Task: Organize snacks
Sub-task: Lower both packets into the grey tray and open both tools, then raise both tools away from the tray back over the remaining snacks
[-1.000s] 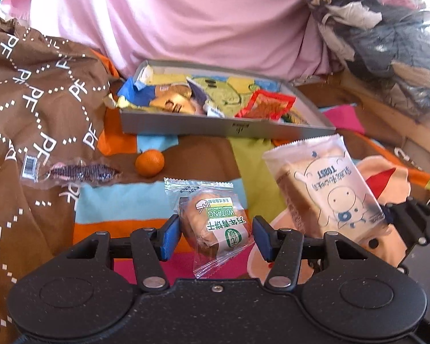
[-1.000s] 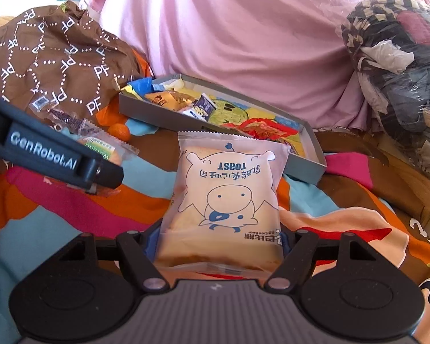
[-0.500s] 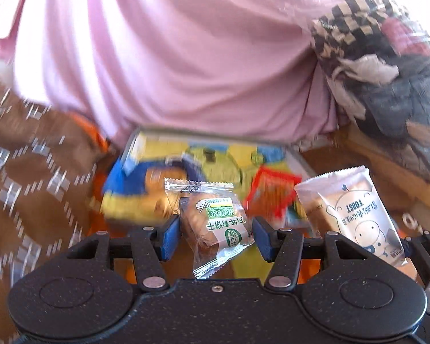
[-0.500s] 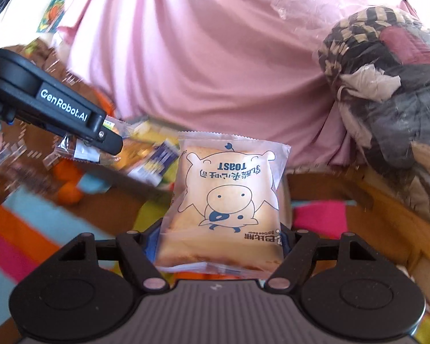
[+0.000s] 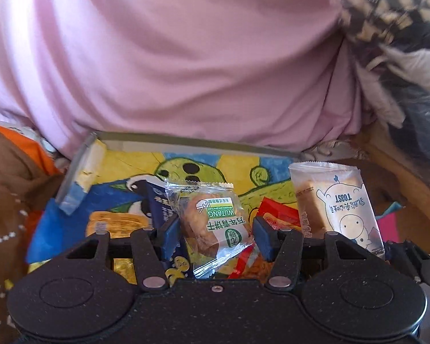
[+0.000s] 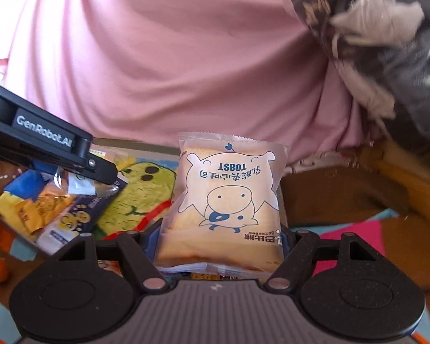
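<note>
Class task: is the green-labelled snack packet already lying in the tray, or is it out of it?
Out of it. The green-labelled packet is clamped in the left tool, held above the tray, with other snacks visible beneath it.

Your left gripper (image 5: pixel 215 236): speckled black body, two round bosses, blue pads (image 5: pixel 170 233), silver pivot screws. Your right gripper (image 6: pixel 219 243): black linkage, ribbed grey centre plate, same screws. White "GenRobot.AI" lettering runs along your left gripper's side in the right view.

Plain pink cloth (image 5: pixel 186 57), checkered bundle (image 5: pixel 387 8)
</note>
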